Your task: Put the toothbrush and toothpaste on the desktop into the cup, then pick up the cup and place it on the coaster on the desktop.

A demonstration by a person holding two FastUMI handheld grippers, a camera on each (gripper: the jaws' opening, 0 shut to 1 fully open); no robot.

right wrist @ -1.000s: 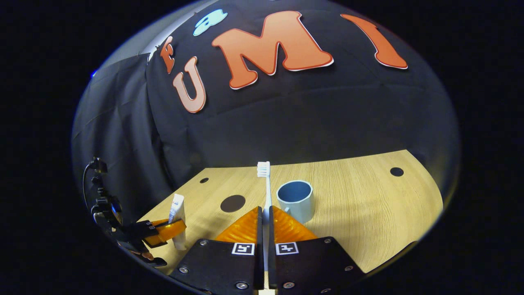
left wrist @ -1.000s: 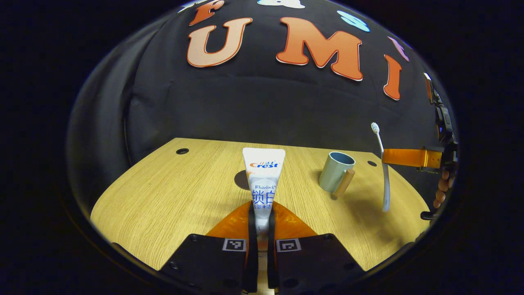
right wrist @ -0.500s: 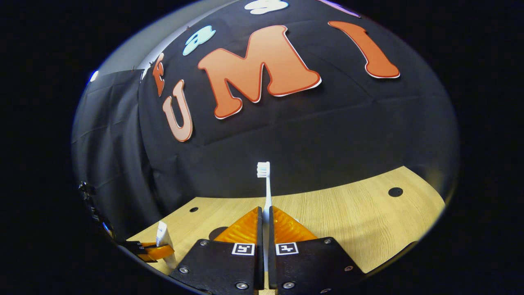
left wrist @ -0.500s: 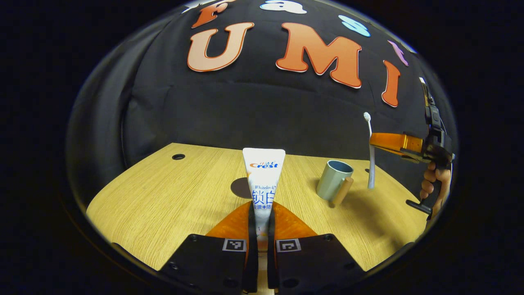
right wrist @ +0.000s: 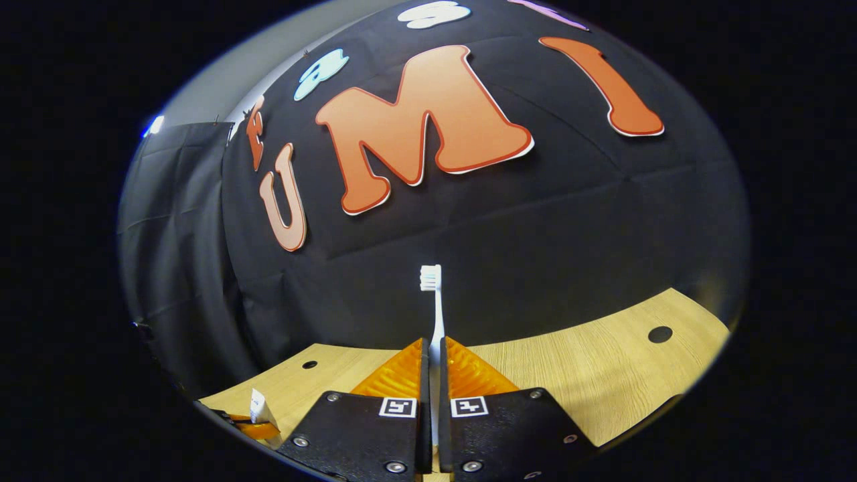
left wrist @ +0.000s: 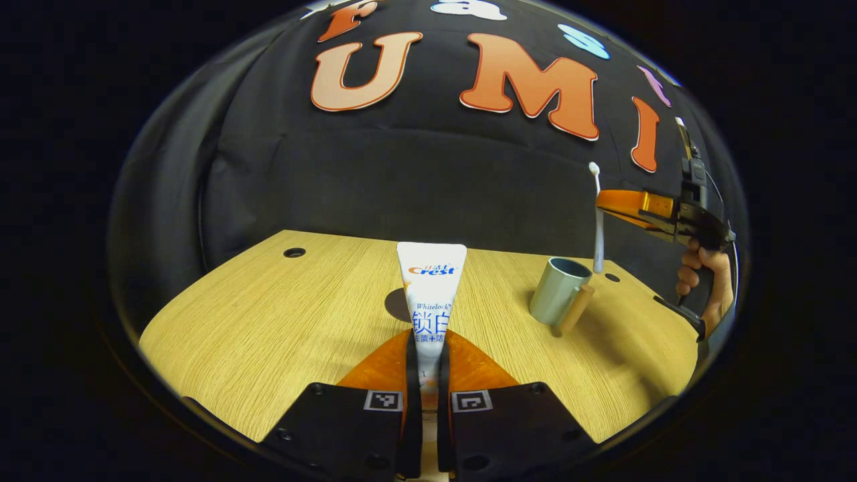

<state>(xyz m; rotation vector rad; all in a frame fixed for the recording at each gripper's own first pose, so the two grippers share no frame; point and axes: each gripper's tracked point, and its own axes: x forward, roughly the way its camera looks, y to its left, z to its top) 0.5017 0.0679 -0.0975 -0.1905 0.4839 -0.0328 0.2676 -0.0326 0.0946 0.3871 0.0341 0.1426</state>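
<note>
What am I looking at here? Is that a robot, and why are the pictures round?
No robot: a person holds a two-finger gripper in each hand, and a fisheye camera rides on each, hence the round pictures. The left gripper view looks along the left gripper, shut on a toothpaste tube standing upright. Farther off is the wooden desktop with a cup and a dark round coaster. At the right a hand holds the other gripper. The right gripper view looks along that right gripper, shut on a toothbrush, bristles up. The left gripper view shows the toothbrush hanging near and above the cup.
</note>
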